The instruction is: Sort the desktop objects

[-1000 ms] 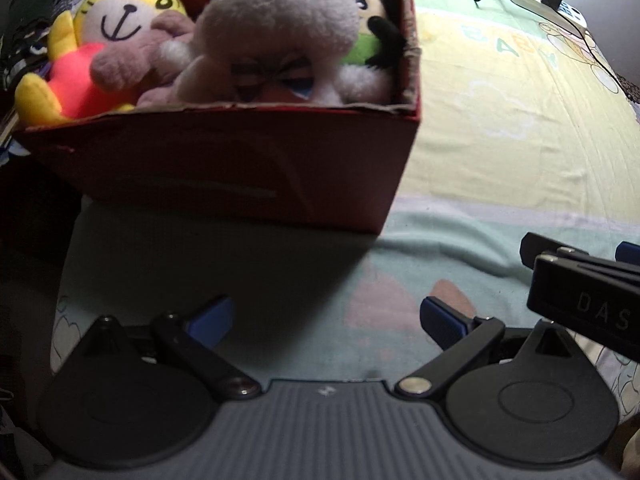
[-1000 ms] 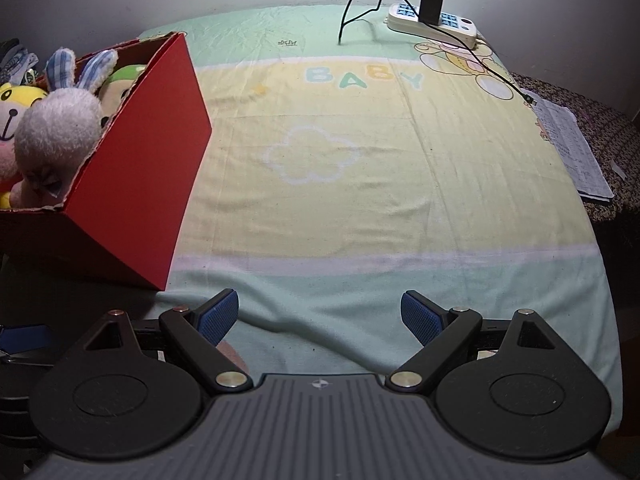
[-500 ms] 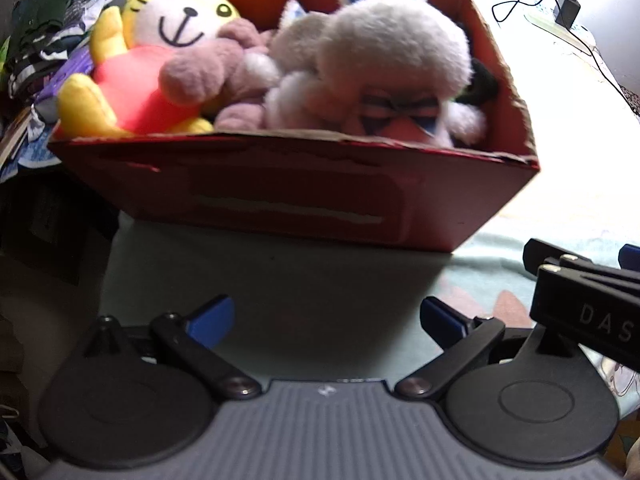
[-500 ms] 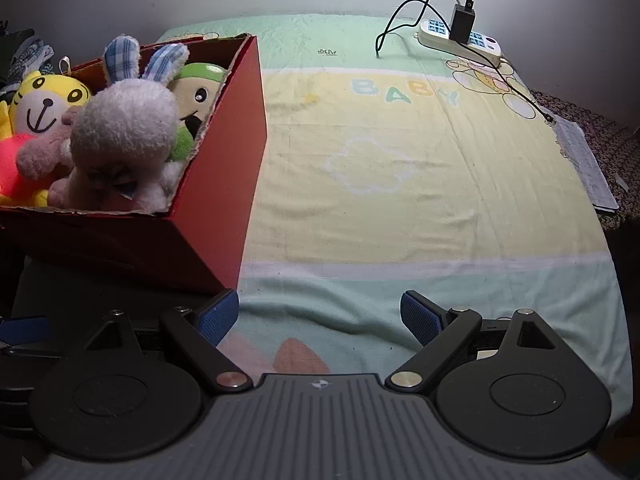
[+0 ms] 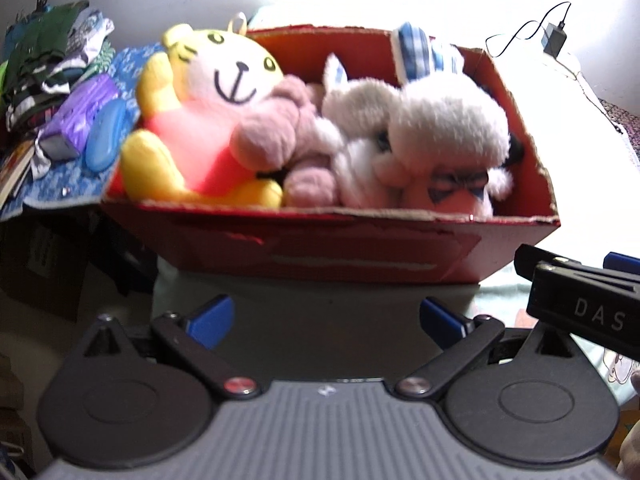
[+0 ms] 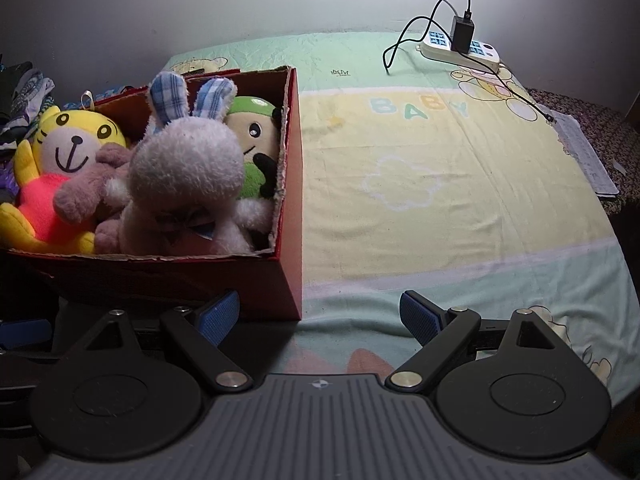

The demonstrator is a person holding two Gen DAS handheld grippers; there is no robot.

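Observation:
A red cardboard box (image 5: 360, 248) (image 6: 292, 216) stands on the left of the bed and holds several plush toys: a yellow tiger (image 5: 208, 120) (image 6: 52, 168), a pink bear (image 5: 280, 136) (image 6: 92, 188), a white rabbit with blue checked ears (image 5: 436, 132) (image 6: 188, 168) and a green doll (image 6: 256, 144). My left gripper (image 5: 326, 318) is open and empty, just in front of the box. My right gripper (image 6: 320, 316) is open and empty, near the box's front right corner; its body shows in the left wrist view (image 5: 580, 300).
A baby-print sheet (image 6: 440, 184) covers the bed. A white power strip with a charger and cables (image 6: 460, 48) lies at the far right. Papers (image 6: 584, 152) lie at the right edge. Clothes, a purple pack (image 5: 80, 116) and a blue case (image 5: 104, 140) are piled left of the box.
Both grippers have pulled back and risen, so the box and toys show more from above. Both stay open and empty.

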